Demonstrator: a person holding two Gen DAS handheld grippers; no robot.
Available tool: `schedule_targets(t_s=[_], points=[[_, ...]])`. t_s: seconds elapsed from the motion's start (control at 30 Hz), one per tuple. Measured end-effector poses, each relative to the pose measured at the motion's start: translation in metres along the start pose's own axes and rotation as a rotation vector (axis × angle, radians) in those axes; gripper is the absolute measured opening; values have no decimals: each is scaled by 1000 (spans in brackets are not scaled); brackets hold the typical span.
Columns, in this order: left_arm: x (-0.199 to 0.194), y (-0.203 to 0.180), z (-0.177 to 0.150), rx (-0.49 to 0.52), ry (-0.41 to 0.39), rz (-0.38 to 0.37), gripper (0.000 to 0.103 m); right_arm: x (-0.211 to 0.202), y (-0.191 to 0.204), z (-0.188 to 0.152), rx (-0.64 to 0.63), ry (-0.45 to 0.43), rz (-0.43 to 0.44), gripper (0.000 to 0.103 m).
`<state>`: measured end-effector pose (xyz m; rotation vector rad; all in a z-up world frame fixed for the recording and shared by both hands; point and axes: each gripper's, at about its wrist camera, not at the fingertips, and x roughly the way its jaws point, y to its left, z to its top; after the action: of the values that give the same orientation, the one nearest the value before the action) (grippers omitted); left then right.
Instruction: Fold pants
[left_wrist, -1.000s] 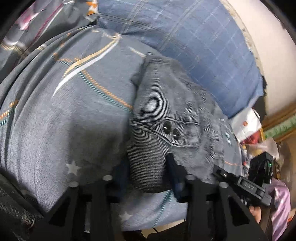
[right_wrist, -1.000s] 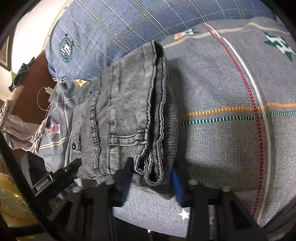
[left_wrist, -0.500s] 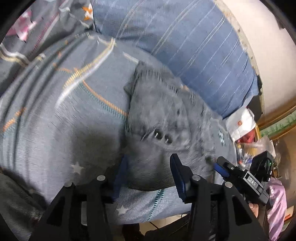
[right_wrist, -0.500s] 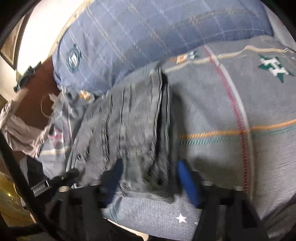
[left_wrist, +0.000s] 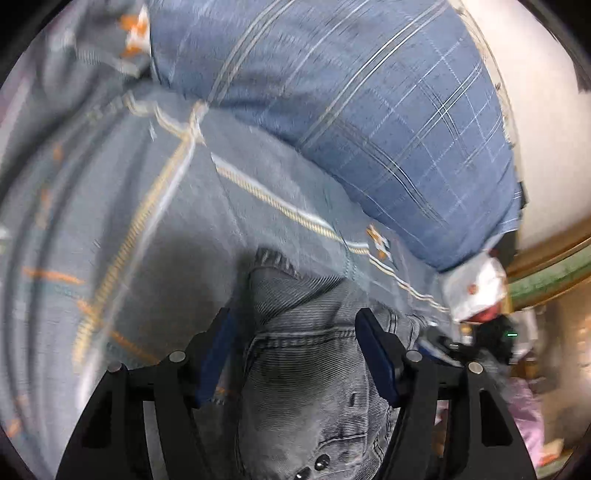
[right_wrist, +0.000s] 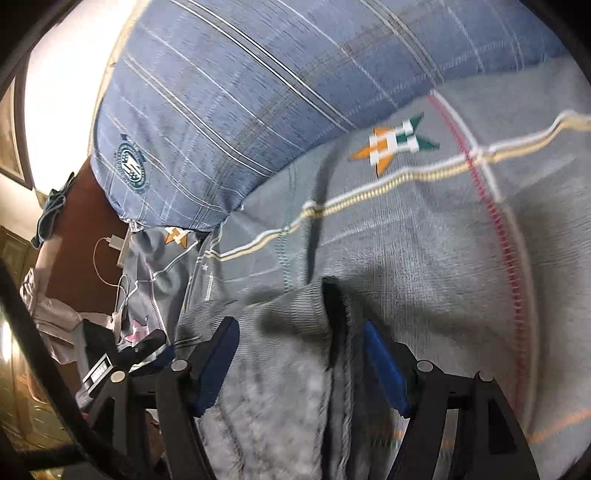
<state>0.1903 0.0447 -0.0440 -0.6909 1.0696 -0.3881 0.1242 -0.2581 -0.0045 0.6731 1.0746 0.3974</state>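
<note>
The grey denim pants (left_wrist: 306, 387) lie folded into a compact bundle on the grey patterned bedspread (left_wrist: 147, 221). My left gripper (left_wrist: 295, 347) hovers over their left part. Its jaws are opening, and the denim lies between and under the blue pads (left_wrist: 373, 354) without being pinched. In the right wrist view the same pants (right_wrist: 280, 398) show their stacked folded edge. My right gripper (right_wrist: 299, 354) straddles that edge with its jaws opening too, its pads clear of the cloth. Each gripper is visible at the edge of the other's view.
A big blue plaid pillow (left_wrist: 369, 110) lies just beyond the pants, also seen in the right wrist view (right_wrist: 240, 92). A white bag (left_wrist: 476, 288) sits past the bed's corner. A white charger and cable (right_wrist: 110, 243) hang by a brown wooden panel (right_wrist: 74, 251).
Both grippers let go of the near edge of the pants, spread their jaws and slid forward over the bundle toward the pillow. The pants stayed folded in place.
</note>
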Motion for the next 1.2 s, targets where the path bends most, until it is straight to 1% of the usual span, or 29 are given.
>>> schedule_targets(t_s=[0.03, 0.07, 0.1, 0.13, 0.17, 0.2, 0.23, 0.27, 0.33, 0.37, 0.4, 0.5, 0.57, 0.6, 0.7, 0.77, 0.8, 0.9, 0.97, 1.03, 1.1, 1.2], points=[[10, 11, -5, -53, 48, -17, 65, 5, -5, -4, 2, 7, -1, 73], [13, 14, -7, -71, 67, -22, 62, 17, -11, -7, 10, 41, -9, 72], [19, 17, -8, -86, 81, -24, 62, 21, -12, -8, 11, 44, -3, 71], [24, 18, -7, -103, 87, -20, 62, 21, -10, -6, 2, 37, 12, 68], [28, 19, -5, -124, 89, -29, 62, 23, -8, -4, -4, 43, 20, 62], [30, 18, -4, -123, 81, -29, 58, 24, -8, -3, 1, 38, 29, 60], [30, 14, -4, -105, 71, -20, 49, 24, -8, -4, 8, 31, 32, 57], [29, 9, -5, -74, 66, -12, 42, 26, -9, -5, 3, 31, 28, 52], [24, -2, -8, -37, 52, -19, 35, 26, -8, -7, -1, 22, 14, 45], [22, -2, -7, -30, 44, -23, 33, 25, -7, -8, -5, 20, 13, 38], [20, -3, -7, -23, 37, -28, 32, 24, -4, -8, -24, 16, 1, 30], [12, -14, -12, 17, -4, -36, 29, 19, 7, -11, -72, -7, -14, 22], [1, -23, -13, 63, -48, -39, 28, 11, 14, -12, -98, -27, -11, 21], [-6, -30, -15, 87, -75, -52, 27, 7, 19, -13, -116, -37, -8, 20], [-20, -41, -14, 114, -118, -86, 27, -7, 34, -12, -147, -77, 9, 20], [-28, -50, -11, 129, -145, -79, 27, -16, 42, -8, -151, -94, 33, 20], [-31, -55, -8, 131, -148, -79, 27, -19, 45, -5, -154, -99, 37, 20], [-30, -67, 6, 112, -132, -78, 27, -25, 58, 8, -184, -113, 10, 20], [-29, -76, 17, 134, -133, -65, 27, -27, 66, 21, -204, -118, -9, 20], [-24, -82, 32, 153, -145, -70, 27, -27, 69, 35, -222, -131, -15, 20], [-14, -76, 41, 146, -147, -84, 27, -24, 68, 42, -235, -143, -11, 20], [8, -53, 39, 111, -145, -109, 27, -5, 49, 44, -227, -154, -2, 20]])
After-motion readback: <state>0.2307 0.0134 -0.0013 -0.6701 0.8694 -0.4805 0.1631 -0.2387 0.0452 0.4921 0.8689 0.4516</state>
